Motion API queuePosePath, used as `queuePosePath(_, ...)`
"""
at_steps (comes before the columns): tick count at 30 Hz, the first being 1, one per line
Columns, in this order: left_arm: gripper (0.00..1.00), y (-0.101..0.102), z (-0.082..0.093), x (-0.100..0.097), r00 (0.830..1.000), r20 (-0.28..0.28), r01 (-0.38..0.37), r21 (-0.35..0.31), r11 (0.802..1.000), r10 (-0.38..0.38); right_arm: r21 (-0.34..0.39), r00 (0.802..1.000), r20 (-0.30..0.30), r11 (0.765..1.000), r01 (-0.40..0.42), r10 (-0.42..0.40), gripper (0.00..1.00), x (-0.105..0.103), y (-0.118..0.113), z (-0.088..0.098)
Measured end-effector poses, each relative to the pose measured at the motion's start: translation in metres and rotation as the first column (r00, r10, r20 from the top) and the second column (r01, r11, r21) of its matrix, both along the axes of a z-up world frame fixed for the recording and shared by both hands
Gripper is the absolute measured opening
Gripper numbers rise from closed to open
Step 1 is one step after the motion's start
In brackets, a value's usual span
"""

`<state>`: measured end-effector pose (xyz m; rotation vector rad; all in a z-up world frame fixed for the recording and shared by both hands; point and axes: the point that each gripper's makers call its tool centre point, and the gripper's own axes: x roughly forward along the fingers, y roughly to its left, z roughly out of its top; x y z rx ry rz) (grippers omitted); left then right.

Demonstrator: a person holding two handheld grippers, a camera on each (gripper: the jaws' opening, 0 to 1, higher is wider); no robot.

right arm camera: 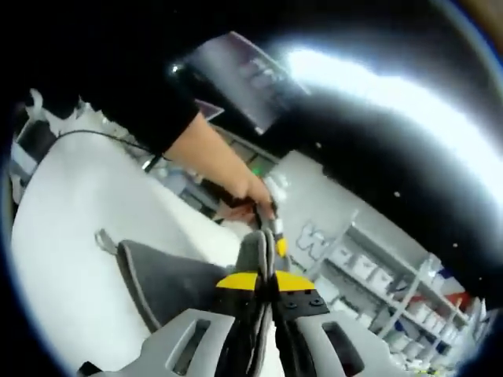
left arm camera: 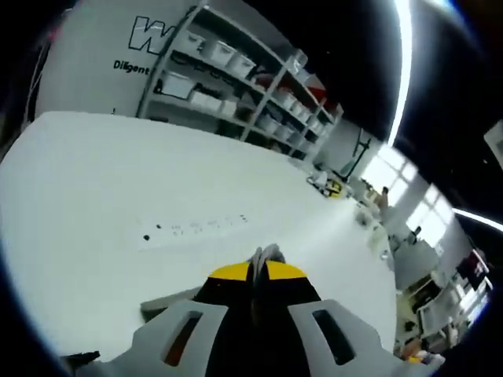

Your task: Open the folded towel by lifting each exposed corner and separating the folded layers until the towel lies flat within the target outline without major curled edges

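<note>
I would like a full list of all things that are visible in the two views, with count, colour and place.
towel: one, grey, part lying on the table, an edge lifted and pinched in both tools
table: one, white, under the towel, wide and flat
small dark marks: a row, on the table surface ahead of the left tool
shelving unit: one, grey, with white bins, against the far wall
wall lettering: black on white wall, partly cut off
windows: several, bright, far right in the left gripper view
left tool: grey with yellow tips, shut on the towel
right tool: grey with yellow tips, shut on the towel
person's hand: one, dark sleeve, holding the left tool
</note>
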<state>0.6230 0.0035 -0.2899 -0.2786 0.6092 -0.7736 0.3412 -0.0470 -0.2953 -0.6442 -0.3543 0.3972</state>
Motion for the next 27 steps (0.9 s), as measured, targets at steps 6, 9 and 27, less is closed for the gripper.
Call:
queuePosePath(6, 0.04, -0.025, 0.009, 0.000, 1.000, 0.012, 0.019, 0.035, 0.999, -0.019, 0.078, 0.999, -0.043, 0.996, 0.034, -0.031, 0.00, 0.003, -0.020, 0.000)
queuePosePath(9, 0.04, -0.040, 0.011, -0.003, 0.999, 0.013, 0.032, 0.062, 0.998, -0.033, 0.088, 0.997, -0.054, 0.994, 0.065, -0.061, 0.00, 0.004, -0.031, 0.000)
queuePosePath(27, 0.04, -0.114, -0.005, -0.004, 0.999, 0.007, 0.046, 0.143, 0.989, -0.047, 0.207, 0.978, -0.134, 0.961, 0.185, -0.160, 0.00, 0.006, -0.103, -0.015)
